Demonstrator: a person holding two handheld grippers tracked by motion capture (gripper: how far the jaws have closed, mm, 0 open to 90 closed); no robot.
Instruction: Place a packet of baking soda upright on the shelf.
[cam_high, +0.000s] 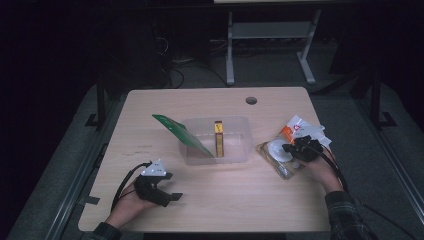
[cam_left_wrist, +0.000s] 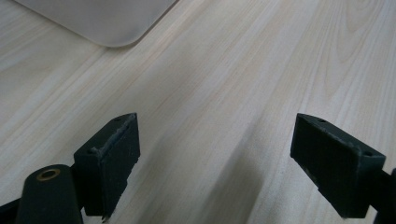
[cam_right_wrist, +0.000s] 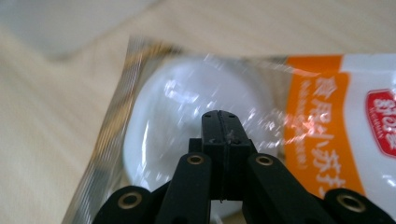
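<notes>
Right gripper (cam_right_wrist: 219, 122) sat over clear snack packet (cam_right_wrist: 196, 107) at table's right side, jaws pressed flat together w/ no gap; tip lay against the shiny film above a white round piece inside. Whether any film was pinched betw. the pads: could not tell. In high view, same gripper (cam_high: 292, 148) on packet (cam_high: 280, 152), w/ orange-and-white printed packet end (cam_high: 296, 127) just behind, toward far right edge.

Left gripper (cam_left_wrist: 215, 154) rested low over bare wood at near left, jaws spread wide, nothing betw. them; seen from above (cam_high: 167, 192) w/ grey plate on top, well apart from everything else.

Between the two, mid-table: clear plastic tub (cam_high: 240, 150), just left of packet, not touching as far as visible. Inside tub, slim yellow-and-red box (cam_high: 219, 140) standing upright. Green flat pack (cam_high: 182, 134) leaned tilted over tub's left rim, lower end in the tub. Tub corner also at top of left gripper view (cam_left_wrist: 102, 23).

Round cable hole (cam_high: 251, 100) near table's (cam_high: 150, 150) far edge. Nothing lay betw. right gripper and tub.
</notes>
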